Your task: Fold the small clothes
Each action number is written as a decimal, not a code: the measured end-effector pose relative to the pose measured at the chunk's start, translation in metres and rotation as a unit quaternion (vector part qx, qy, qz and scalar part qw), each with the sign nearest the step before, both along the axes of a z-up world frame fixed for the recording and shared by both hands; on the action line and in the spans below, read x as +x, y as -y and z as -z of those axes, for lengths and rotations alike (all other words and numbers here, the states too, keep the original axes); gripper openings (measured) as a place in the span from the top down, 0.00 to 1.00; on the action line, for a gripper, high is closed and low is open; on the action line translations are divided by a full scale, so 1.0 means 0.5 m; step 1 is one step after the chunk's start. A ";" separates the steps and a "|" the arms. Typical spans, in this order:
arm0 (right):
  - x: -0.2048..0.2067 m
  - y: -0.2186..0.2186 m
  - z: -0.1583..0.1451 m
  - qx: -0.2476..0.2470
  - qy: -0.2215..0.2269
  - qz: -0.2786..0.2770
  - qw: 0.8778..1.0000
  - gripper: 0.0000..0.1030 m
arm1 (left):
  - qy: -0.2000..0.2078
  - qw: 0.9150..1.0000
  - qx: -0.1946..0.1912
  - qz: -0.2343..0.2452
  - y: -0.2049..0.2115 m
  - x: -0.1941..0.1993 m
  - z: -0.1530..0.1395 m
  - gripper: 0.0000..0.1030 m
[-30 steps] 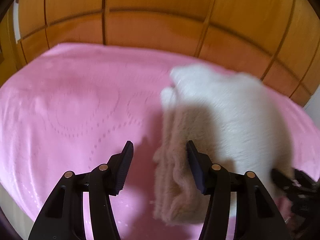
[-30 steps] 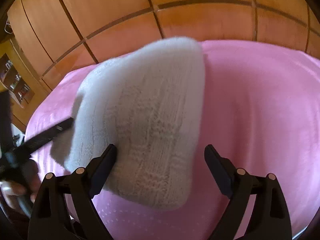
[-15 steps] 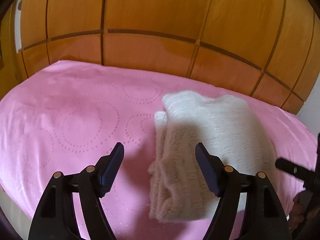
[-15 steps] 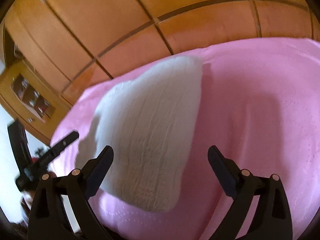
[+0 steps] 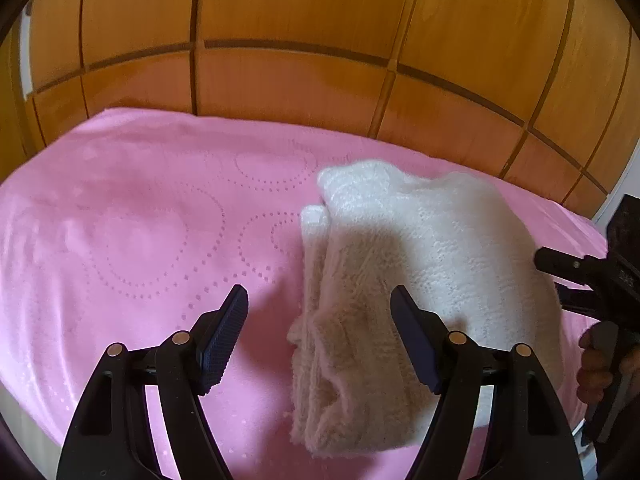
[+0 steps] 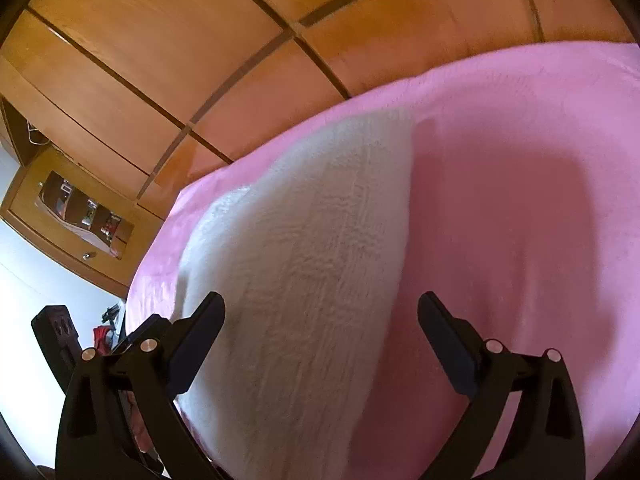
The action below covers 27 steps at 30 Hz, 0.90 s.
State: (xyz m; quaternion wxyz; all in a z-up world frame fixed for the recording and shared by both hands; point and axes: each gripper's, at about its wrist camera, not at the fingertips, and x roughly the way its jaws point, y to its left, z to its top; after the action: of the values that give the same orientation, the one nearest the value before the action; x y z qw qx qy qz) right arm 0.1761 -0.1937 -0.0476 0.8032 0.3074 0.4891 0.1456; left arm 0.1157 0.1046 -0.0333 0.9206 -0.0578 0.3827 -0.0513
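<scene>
Wooden wardrobe panels [image 5: 280, 40] fill the far side of the room, and in front of them we see a bed under a pink blanket [image 5: 120, 240] stamped with dotted rings. On that blanket lies a white knitted garment [image 5: 400, 260], folded into a thick bundle, toward the right of the bed in our left view. Our left claw [image 5: 318, 340] hovers just above the near left edge of the bundle; its jaws have just been opening and stand released, the right jaw over the knit, the left jaw over bare blanket, with the fluffy folded edge between them but not pressed. To the far right of that view we see the right claw's black frame [image 5: 592, 280] and part of the hand [image 5: 596, 364] that holds it, just beside the bundle's right edge. In the right view, the right claw [image 6: 320, 340] also stands released, its jaws having just been opening wide; the garment [image 6: 304, 260] runs from between the jaws away toward the far wardrobe [image 6: 160, 40], with its right edge against bare blanket [image 6: 520, 200], and neither pad grips it. At the left of that view we see a wooden shelf unit [image 6: 76, 216] with small things too blurred to name.
</scene>
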 end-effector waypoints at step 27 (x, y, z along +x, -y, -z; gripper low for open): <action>-0.039 0.053 -0.108 0.024 0.101 -0.024 0.994 0.52 | -0.042 0.948 -0.245 0.201 0.063 0.091 0.045 0.72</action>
State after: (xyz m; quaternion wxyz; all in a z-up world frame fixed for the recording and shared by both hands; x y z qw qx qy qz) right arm 0.1566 -0.2200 0.0064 0.8374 0.2982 0.4088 0.2067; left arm 0.1612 0.0733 -0.0560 0.8321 -0.2053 0.4001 -0.3247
